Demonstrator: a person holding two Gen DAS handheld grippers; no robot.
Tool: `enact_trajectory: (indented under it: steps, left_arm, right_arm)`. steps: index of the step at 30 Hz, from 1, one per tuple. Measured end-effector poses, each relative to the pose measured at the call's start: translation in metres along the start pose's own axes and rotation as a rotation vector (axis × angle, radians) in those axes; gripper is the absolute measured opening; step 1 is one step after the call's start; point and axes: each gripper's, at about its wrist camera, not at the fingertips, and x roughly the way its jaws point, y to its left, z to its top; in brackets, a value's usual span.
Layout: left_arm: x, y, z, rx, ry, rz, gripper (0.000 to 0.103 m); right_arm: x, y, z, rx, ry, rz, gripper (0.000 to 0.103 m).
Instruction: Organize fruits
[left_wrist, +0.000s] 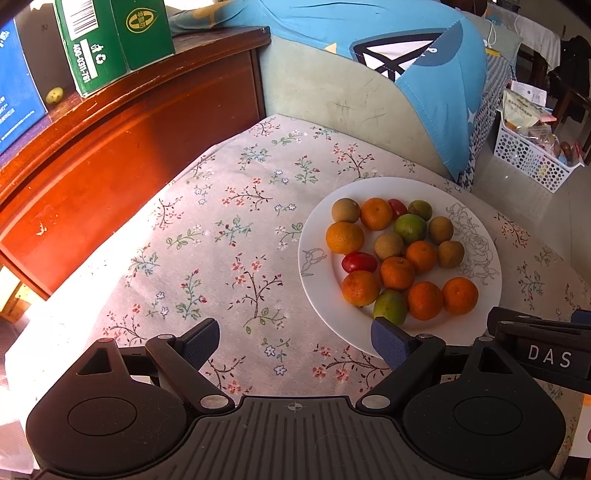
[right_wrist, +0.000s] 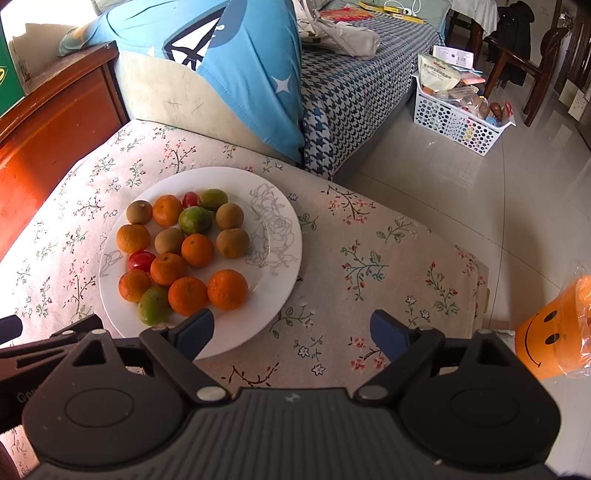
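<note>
A white plate (left_wrist: 476, 236) with a grey rose print sits on the floral tablecloth; it also shows in the right wrist view (right_wrist: 273, 236). It holds several orange mandarins (left_wrist: 460, 295), brown kiwis (left_wrist: 450, 253), green citrus (left_wrist: 410, 228) and red tomatoes (left_wrist: 359, 262). My left gripper (left_wrist: 295, 339) is open and empty, to the left of the plate's near rim. My right gripper (right_wrist: 291, 332) is open and empty over the plate's near right rim, its left finger beside a mandarin (right_wrist: 227, 289). The right gripper's body (left_wrist: 543, 347) shows in the left wrist view.
A red-brown wooden cabinet (left_wrist: 129, 147) with a green carton (left_wrist: 110, 40) stands to the left. A sofa with a blue cushion (right_wrist: 240, 74) lies behind the table. A white perforated basket (right_wrist: 458, 122) stands on the tiled floor. An orange smiley bucket (right_wrist: 554, 332) is at the right.
</note>
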Motion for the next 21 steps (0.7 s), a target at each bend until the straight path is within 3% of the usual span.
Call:
enact_trajectory:
  steps: [21]
  left_arm:
    - [0.0019,0.0035,-0.0007,-0.02,0.017,0.009,0.091]
  right_arm:
    - [0.0051,0.0056,-0.0028,-0.017,0.007,-0.011,0.091]
